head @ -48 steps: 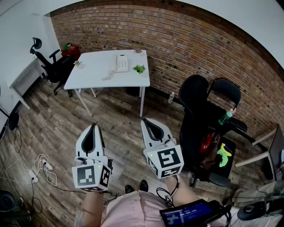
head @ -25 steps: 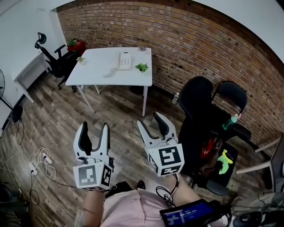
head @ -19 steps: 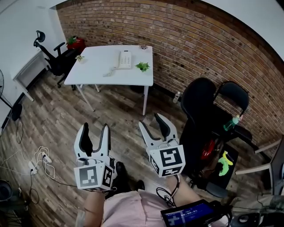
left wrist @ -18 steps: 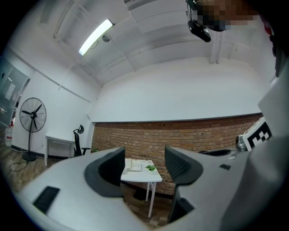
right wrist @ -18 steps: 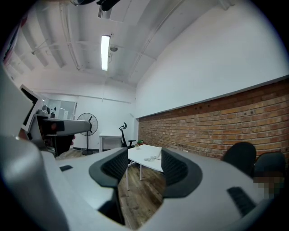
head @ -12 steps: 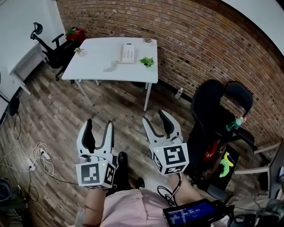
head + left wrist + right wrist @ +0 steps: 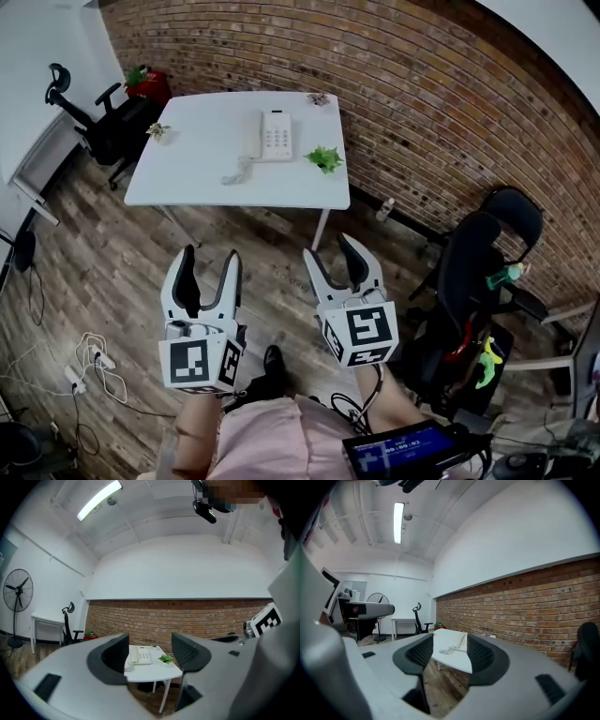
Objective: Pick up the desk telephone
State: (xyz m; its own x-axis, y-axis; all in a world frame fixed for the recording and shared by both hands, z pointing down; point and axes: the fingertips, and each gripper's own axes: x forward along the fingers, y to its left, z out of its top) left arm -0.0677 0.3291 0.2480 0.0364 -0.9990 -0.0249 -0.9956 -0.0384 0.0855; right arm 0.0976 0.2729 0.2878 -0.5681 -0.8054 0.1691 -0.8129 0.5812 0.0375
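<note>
An office is indicated — a white table (image 7: 187, 173) bearing a desk telephone (image 7: 276, 135), a black swivel chair (image 7: 98, 131) and a brick wall (image 7: 422, 84) are seen.

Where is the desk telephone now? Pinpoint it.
Head view, upper middle: the desk telephone lies on the white table toward the brick wall, just left of the small green plant.

Left tongs (image 7: 211, 255) and right tongs (image 7: 329, 247): white, black-padded.

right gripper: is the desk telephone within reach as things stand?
Probably not yet. The right gripper, jaws apart and empty, hangs over wood floor well short of the white table where the telephone sits. Nothing blocks the path, though.
</note>
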